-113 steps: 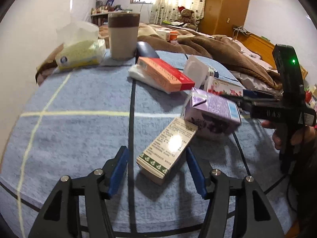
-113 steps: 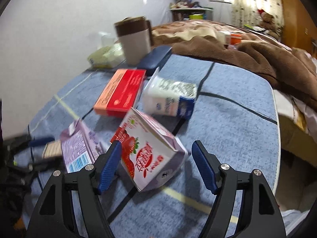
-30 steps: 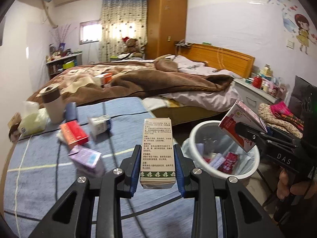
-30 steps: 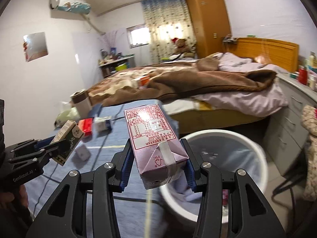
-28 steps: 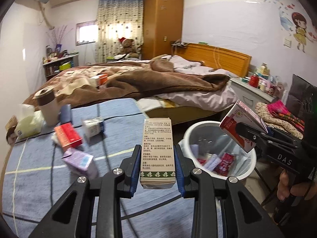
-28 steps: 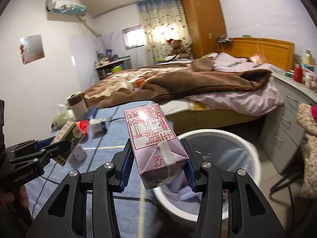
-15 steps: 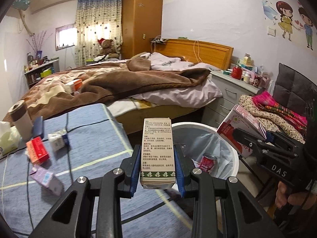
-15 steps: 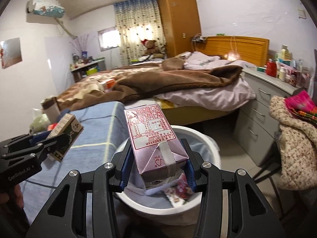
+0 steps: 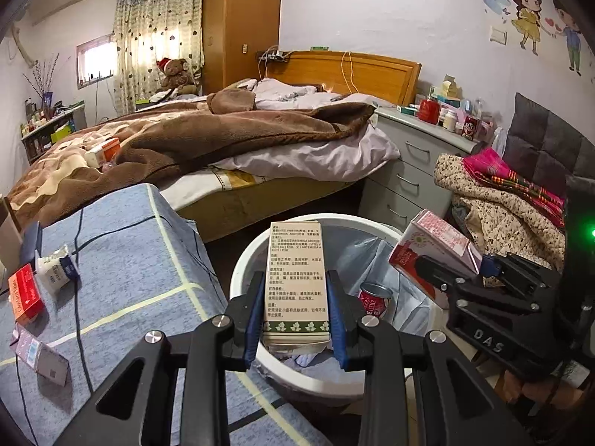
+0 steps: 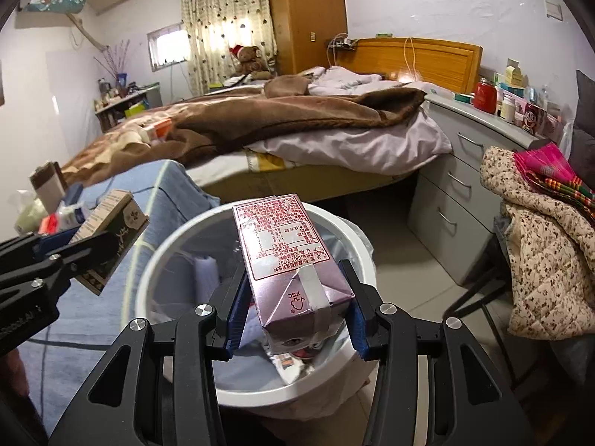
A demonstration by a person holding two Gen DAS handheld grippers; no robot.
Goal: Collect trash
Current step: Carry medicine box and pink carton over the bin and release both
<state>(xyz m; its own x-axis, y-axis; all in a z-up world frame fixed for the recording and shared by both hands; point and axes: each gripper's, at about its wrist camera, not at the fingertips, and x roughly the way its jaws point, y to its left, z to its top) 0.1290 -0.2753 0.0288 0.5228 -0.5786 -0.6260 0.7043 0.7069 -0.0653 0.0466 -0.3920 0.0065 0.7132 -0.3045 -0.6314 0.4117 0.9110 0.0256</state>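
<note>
1. Trash in hand, nearest first: the medicine box (image 9: 296,283) stands upright between the blue pads of the left gripper (image 9: 296,314), whose jaws are nearly closed and clamped on its narrow sides. The milk carton (image 10: 288,260) is pinched the same way in the right gripper (image 10: 293,312), with the jaws set wider around its body.

2. Just below and ahead of both grippers is the white bin (image 9: 245,256), lined with a clear bag and already holding a red can (image 9: 373,299) and some wrappers. The carton appears to hang over the opening. The box seems to sit over the near rim, closer to the edge.

3. Risk at release: if the left jaws open here, the box could strike the rim and tip outward onto the blue cloth (image 9: 141,260) or the floor. Moving further over the bin first would likely avoid that.

4. Risk between the tools: the two grippers are near each other above one opening, so a sideways drift could knock carton against box.

5. Further off, to the left gripper's left, a red box (image 9: 24,295), a small white carton (image 9: 55,269) and a purple carton (image 9: 37,353) lie on the cloth, not yet collected. A black cable (image 9: 80,267) runs across it and could snag a later reach.
</note>
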